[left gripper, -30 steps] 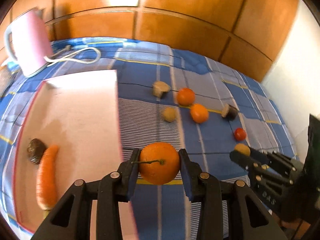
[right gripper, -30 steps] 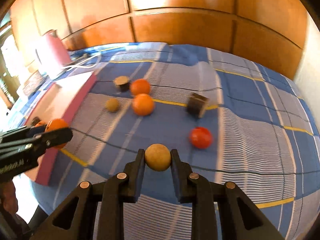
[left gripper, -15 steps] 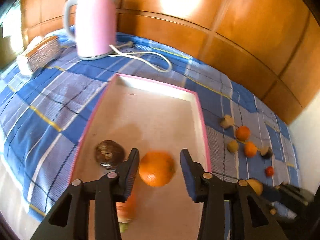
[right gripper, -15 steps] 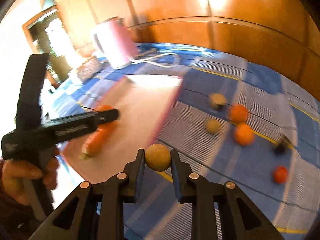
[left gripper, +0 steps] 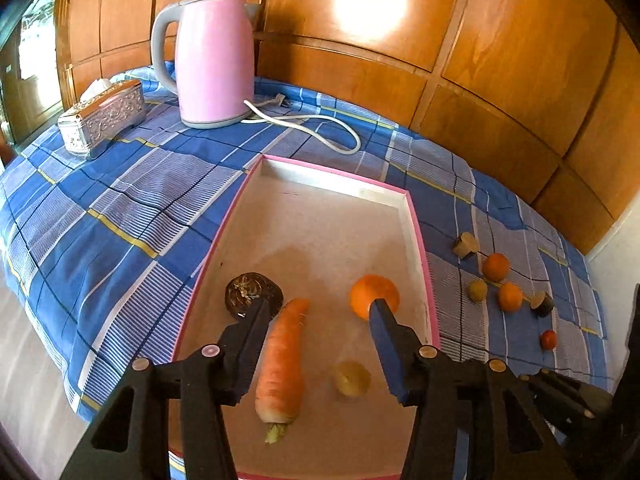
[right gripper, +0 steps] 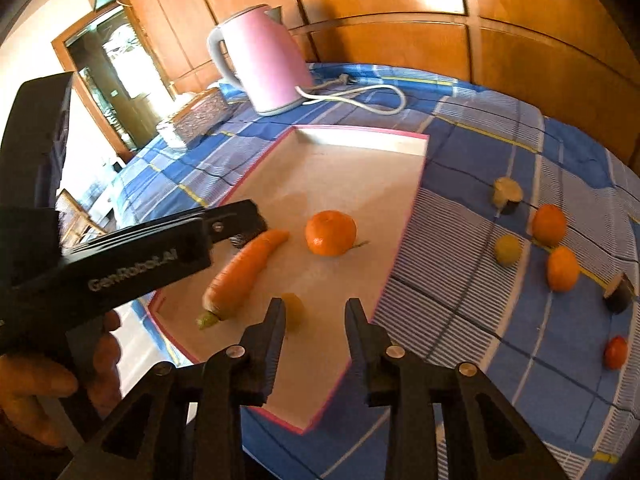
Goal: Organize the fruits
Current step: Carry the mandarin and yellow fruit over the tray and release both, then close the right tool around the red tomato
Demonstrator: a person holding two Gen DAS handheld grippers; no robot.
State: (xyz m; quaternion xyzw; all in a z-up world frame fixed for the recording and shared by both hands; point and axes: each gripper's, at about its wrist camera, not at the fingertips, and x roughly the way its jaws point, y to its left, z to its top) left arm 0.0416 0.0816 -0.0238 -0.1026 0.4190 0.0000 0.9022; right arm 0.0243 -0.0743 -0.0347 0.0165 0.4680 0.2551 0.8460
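A pink-rimmed tray lies on the blue checked cloth. In it rest an orange, a carrot, a small yellow-brown fruit and a dark round fruit. My left gripper hovers over the tray, its jaws opening, nothing between them; the orange lies just past its right finger. My right gripper is over the tray's near corner, jaws opening, and the small fruit lies loose by its left finger.
On the cloth right of the tray lie two oranges, a yellowish fruit, two cut dark pieces and a small red fruit. A pink kettle with its cord and a silver box stand behind.
Both grippers swung left over the tray. The left let the orange drop into it and opened wide. The right has just let go of the small yellow-brown fruit, which now lies in the tray.
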